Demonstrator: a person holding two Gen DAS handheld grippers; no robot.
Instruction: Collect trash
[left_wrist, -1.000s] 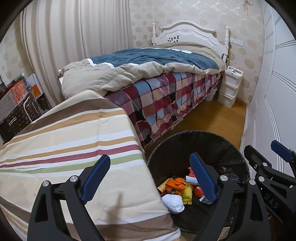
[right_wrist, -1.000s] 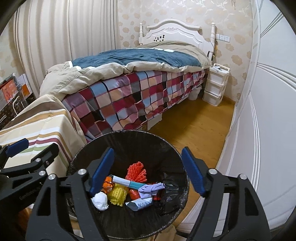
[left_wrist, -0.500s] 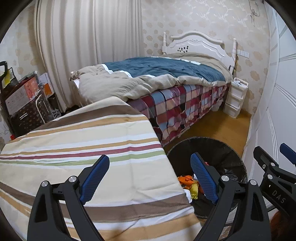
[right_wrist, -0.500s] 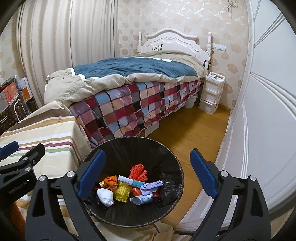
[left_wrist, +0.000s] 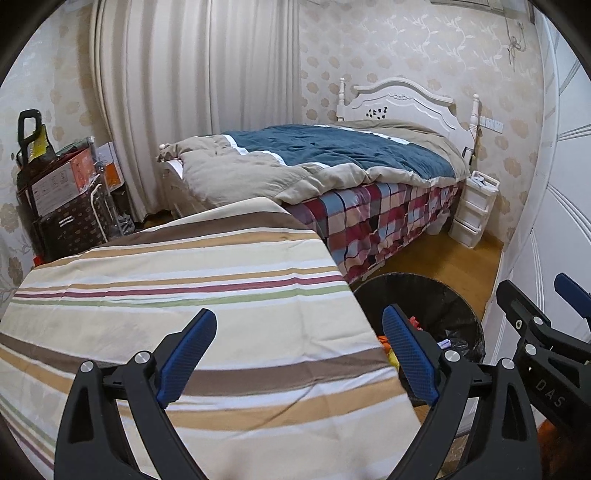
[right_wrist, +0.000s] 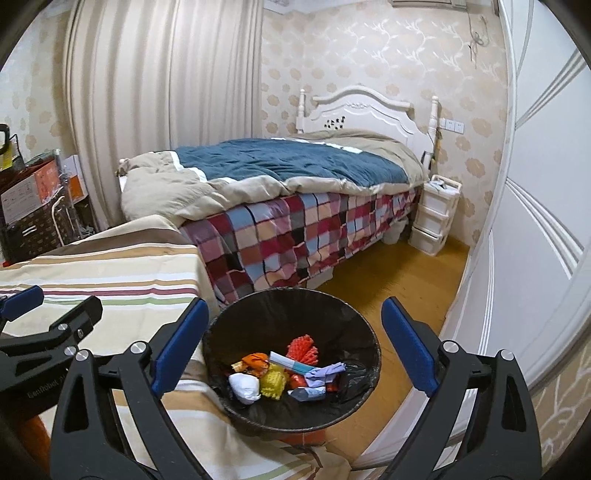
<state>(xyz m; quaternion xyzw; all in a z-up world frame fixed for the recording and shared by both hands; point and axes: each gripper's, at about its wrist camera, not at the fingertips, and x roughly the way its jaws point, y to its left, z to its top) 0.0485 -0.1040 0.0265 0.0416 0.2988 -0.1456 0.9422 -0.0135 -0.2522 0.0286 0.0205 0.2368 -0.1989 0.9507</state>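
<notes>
A black-lined trash bin (right_wrist: 258, 306) stands on the floor beside the striped table. It holds several pieces of trash: a white wad (right_wrist: 244, 386), a yellow foam net (right_wrist: 274, 380), a red foam net (right_wrist: 303, 348), an orange wrapper and a purple glove. My right gripper (right_wrist: 291, 347) is open and empty above the bin. My left gripper (left_wrist: 299, 354) is open and empty above the striped tablecloth (left_wrist: 177, 295). The bin shows partly in the left wrist view (left_wrist: 424, 295), behind the right finger. Each gripper shows at the edge of the other's view.
A bed (right_wrist: 295, 206) with a plaid cover and blue quilt stands behind the table. A white drawer unit (right_wrist: 436, 218) is by the headboard. White wardrobe doors (right_wrist: 535, 221) line the right. Boxes and a cart (left_wrist: 62, 199) stand at the left. Wooden floor (right_wrist: 399, 273) lies between bed and wardrobe.
Both grippers have risen and pulled back from the bin. The left one has swung left over the striped table. The bin looks smaller and lower in both views.
</notes>
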